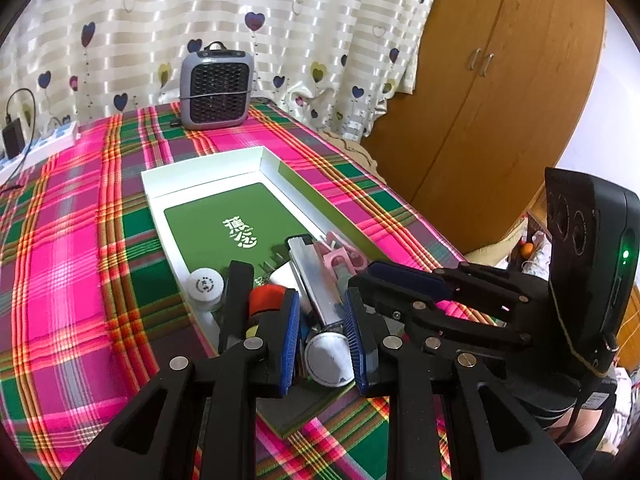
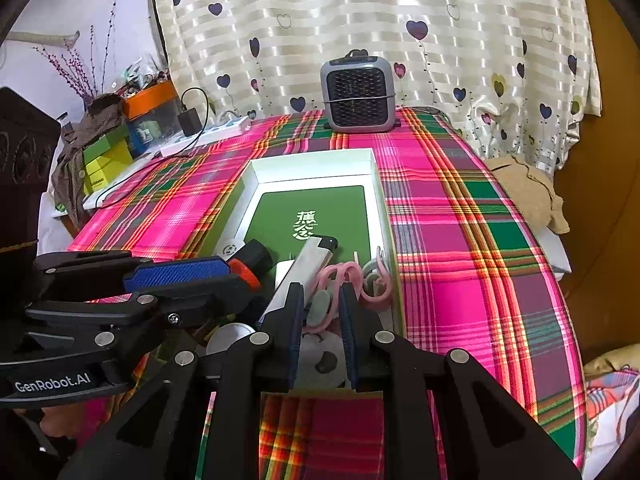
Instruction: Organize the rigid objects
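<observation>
Rigid objects lie gathered at the near end of a shallow white box (image 1: 152,188) with a green liner, which sits on the plaid-covered desk (image 1: 80,240). Among them are a silver bar-shaped item (image 1: 316,280) with a black cap lying lengthwise, a pink plastic piece (image 1: 340,258) beside it toward the box's right wall, a white round jar (image 1: 205,282) at the left wall, a red-and-black cylinder (image 1: 266,294), and a white round lid (image 1: 328,354) nearest the camera. The far half of the box is bare liner, so the items seem to be collected at one end to keep them together, leaving room for more.

Both tools hover low over this cluster, angled down. The left gripper (image 1: 322,322) has its fingers drawn narrow; in its own view the white lid and the bar's end show in the slim gap, but I cannot tell whether the pads press on either. The right gripper (image 2: 322,308) is likewise drawn narrow, with a grey-green rounded piece (image 2: 320,304) and pink loops (image 2: 348,276) showing between the fingers; contact there is also unclear, and nothing looks lifted.

My guess is that the two tools are poised side by side to tidy the pile. A grey fan heater (image 1: 216,88) stands well apart at the desk's far edge.
</observation>
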